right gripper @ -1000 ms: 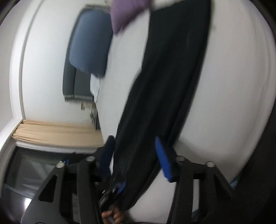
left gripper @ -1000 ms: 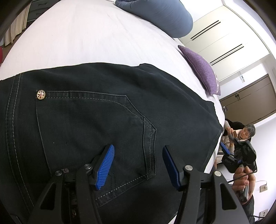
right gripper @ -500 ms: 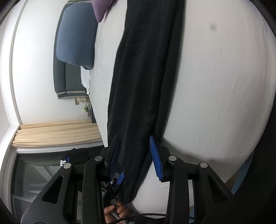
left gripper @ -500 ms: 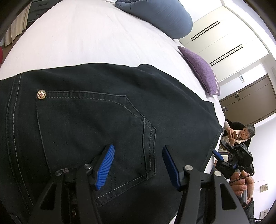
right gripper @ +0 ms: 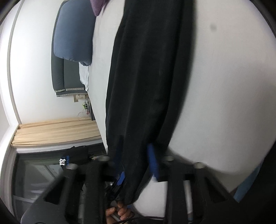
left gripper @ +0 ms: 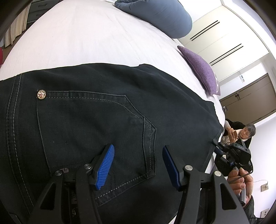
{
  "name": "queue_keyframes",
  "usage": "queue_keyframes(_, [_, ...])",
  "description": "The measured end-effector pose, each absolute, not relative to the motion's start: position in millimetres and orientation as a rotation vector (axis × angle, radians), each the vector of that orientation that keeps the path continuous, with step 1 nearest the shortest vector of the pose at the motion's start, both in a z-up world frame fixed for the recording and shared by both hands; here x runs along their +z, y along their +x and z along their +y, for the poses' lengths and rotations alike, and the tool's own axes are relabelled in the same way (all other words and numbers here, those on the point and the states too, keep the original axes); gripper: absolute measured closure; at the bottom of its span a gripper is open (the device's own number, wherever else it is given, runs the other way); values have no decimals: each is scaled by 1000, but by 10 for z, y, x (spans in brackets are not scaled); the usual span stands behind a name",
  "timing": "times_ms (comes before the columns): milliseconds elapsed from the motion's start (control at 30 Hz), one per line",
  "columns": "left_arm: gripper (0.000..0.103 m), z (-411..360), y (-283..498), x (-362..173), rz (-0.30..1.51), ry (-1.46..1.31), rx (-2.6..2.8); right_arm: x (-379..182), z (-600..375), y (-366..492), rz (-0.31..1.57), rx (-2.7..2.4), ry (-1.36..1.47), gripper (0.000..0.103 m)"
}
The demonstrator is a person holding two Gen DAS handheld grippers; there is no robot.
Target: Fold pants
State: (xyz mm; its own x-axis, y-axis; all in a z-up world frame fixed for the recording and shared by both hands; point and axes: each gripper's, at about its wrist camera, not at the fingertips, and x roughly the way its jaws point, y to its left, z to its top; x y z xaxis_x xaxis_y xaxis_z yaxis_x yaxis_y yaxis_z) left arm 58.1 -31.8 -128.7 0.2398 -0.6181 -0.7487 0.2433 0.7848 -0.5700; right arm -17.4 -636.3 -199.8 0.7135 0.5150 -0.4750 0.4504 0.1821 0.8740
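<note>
Holding our left tongs (left gripper: 138, 163) wide apart, we hover them over the seat end of the dark pants (left gripper: 107, 124), the blue pads (left gripper: 105, 166) spread either side of the back pocket (left gripper: 93, 131) and gripping nothing. A metal rivet (left gripper: 41, 95) marks the pocket's upper corner, with pale stitching running down the seam beside it. The pants lie flat on the white bed (left gripper: 86, 39), stretching away toward the far edge, where our right tongs (left gripper: 217, 146) meet the hem. Beyond the fabric sit a purple cushion (left gripper: 201, 70) and a blue pillow (left gripper: 155, 15), and a seated person (left gripper: 245, 133) looks at a phone past the bed's edge.

In the blurred right wrist view, our right tongs (right gripper: 134, 162) have their fingers narrowed on the leg end of the pants (right gripper: 146, 77), the cloth passing between the blue pads (right gripper: 153, 163); whether they actually pinch it we cannot tell. The legs run away from us along the bed (right gripper: 224, 86) toward the blue pillow (right gripper: 72, 31)
</note>
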Motion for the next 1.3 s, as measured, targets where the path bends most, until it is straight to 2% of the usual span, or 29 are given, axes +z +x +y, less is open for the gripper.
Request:
queue_keyframes(167, [43,-326,589,-1281,1194,-367,-611,-1937,-6299,-232,855,30,1357,101])
queue_keyframes(500, [43,-240,567,-1271,1192,-370,-616,-2093,-6232,-278,852,44,1416,101])
queue_keyframes(633, [43,-247,570,-1275,1190,-368,-608,-2064,-6316,-238,765,18,1475,98])
queue_keyframes(900, [43,-227,543,-1280,1187,-365,-606,-2172,-6738,-133,617,-41,1547,100])
queue_keyframes(1067, [43,-237,532,-1273,1188,-364,-608,-2130,-6770,-131,650,-98,1471,102])
queue_keyframes(1300, [43,-208,535,-1275,1185,-369,-612,-2186,-6918,-232,637,-66,1529,101])
